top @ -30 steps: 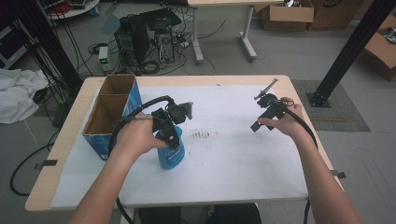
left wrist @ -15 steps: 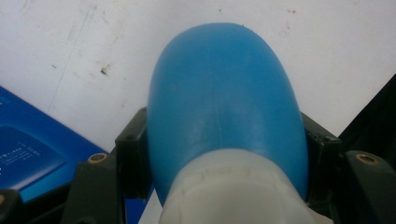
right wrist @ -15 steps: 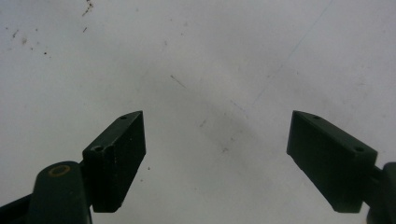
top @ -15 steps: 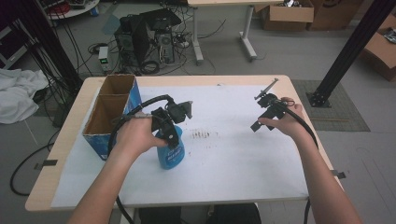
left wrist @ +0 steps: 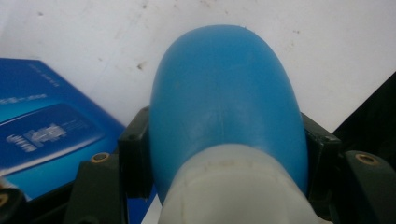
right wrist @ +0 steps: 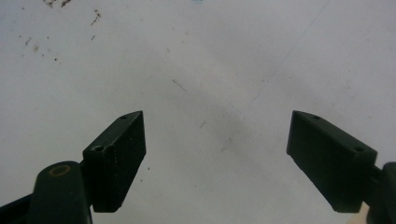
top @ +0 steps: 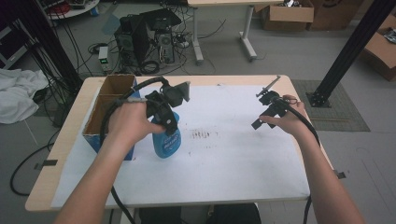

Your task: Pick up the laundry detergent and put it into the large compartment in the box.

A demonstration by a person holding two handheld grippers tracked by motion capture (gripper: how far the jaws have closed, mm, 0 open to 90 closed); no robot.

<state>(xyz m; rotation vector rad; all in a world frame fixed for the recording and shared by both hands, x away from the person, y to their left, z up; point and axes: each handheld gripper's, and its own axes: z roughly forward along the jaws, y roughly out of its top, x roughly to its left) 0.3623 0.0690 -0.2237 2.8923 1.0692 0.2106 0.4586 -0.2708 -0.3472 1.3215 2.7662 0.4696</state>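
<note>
Bottle (left wrist: 224,107): blue plastic, rounded shoulder, white collar at the top, smooth and glossy; white print on the body in the high view, too small to read. It stands upright on the white sheet (top: 233,154), left of centre, just beside the box (top: 105,116), with dark specks on the sheet to its right. My left gripper (top: 163,114) is clamped on it just under the collar, one jaw on each side of the shoulder. Risk 1: the shoulder is curved and slick and tapers toward the neck, so the jaws could ride up or the bottle could swivel if I tilt or swing fast. Risk 2: the grip is high on the bottle, so any weight hangs below it; can't tell how full it is, and a heavy fill could make it pendulum. Risk 3: the box is close on my left, so a sideways move could clip its blue wall. Squeezing harder may dent the plastic. My right gripper (right wrist: 215,154) has its jaws wide apart, holding nothing, above bare sheet well off to the right; no help if the bottle slips.
</note>
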